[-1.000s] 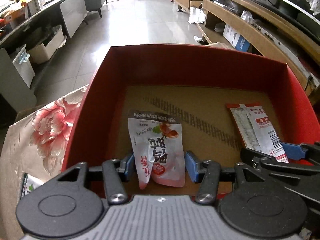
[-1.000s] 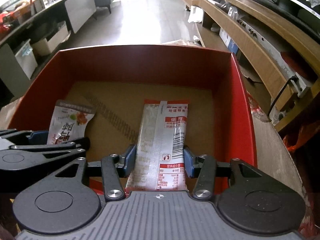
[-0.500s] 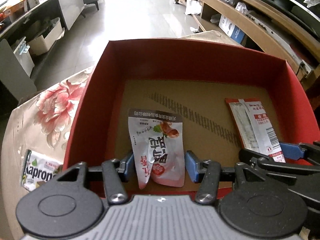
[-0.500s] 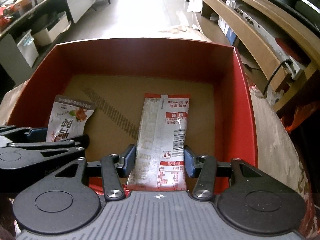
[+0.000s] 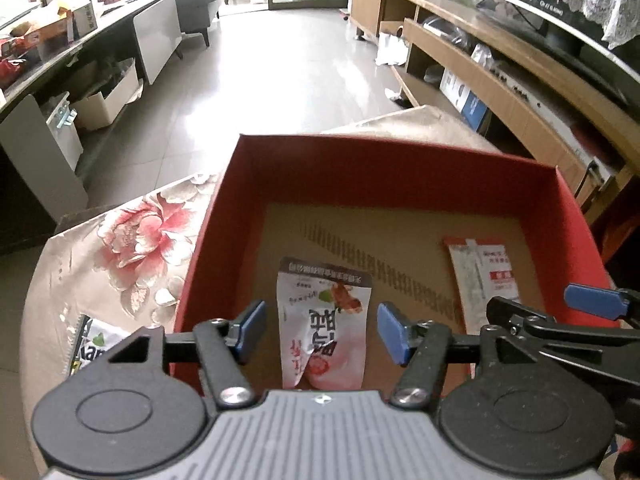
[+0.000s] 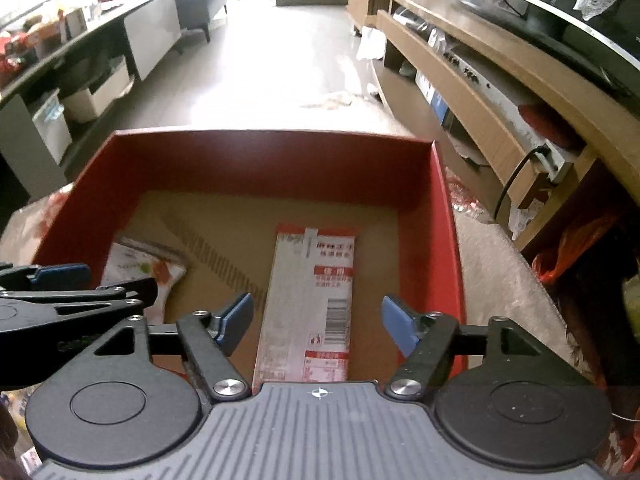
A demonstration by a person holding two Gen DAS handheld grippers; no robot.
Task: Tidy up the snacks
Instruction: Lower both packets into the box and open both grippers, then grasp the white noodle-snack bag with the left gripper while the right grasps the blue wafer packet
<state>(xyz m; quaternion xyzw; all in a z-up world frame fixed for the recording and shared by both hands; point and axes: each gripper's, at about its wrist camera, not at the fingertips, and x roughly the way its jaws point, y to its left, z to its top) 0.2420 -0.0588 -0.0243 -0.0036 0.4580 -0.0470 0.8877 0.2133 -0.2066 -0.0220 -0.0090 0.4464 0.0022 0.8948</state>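
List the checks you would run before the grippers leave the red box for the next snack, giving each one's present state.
1. Left gripper open, fingers apart from the pink-and-white packet: ok.
2. Right gripper open, clear of the long red-and-white packet: ok.
3. Both packets lie on the floor of the red box: ok.
4. Packets apart, not overlapping: ok.
5. Another snack waiting: a green-lettered packet lies on the floral cloth left of the box: ok.
6. That packet's full outline: cannot tell, partly hidden.
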